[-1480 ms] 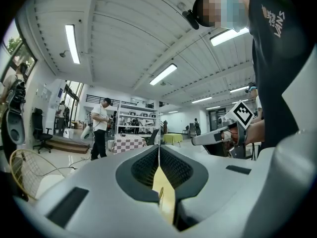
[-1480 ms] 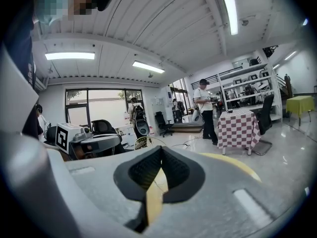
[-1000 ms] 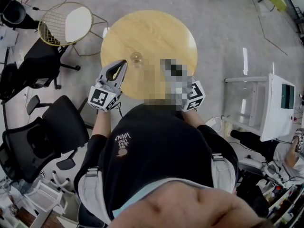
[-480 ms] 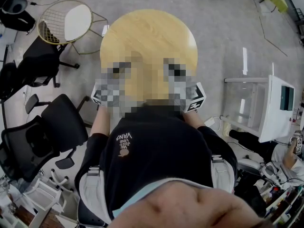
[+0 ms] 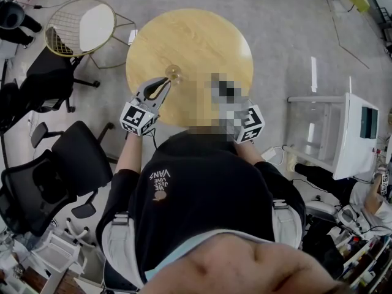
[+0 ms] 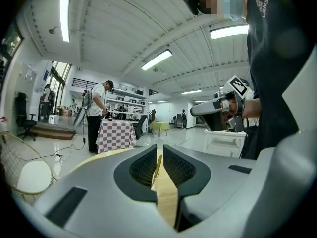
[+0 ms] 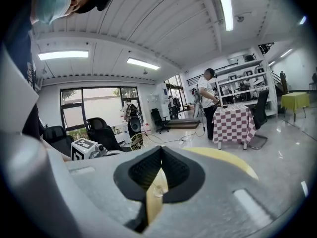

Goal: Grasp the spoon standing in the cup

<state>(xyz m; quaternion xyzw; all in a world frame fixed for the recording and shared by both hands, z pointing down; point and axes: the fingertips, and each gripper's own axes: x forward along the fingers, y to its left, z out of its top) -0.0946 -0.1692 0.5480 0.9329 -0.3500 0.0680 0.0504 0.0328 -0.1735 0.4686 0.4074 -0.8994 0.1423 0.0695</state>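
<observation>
A clear glass cup [image 5: 174,73] stands on the round wooden table [image 5: 202,48], left of its middle. My left gripper [image 5: 164,81] points at the cup, its tips just short of the rim. In the left gripper view its jaws [image 6: 159,150] are shut to a thin slit, and the golden spoon [image 6: 156,166] shows through that slit beyond the tips. My right gripper is held at the table's near edge; a mosaic patch hides its tips and only its marker cube [image 5: 250,124] shows. Its jaws [image 7: 159,152] are shut with nothing in them, and the cup [image 7: 157,188] shows low between them.
A wire chair with a white seat [image 5: 82,28] stands left of the table. Black office chairs [image 5: 86,158] crowd the near left. A white desk [image 5: 352,136] is on the right. People stand by a checkered table [image 6: 116,135] far off.
My left gripper has moved forward and a little right, closing on the cup. The right gripper has hardly shifted.
</observation>
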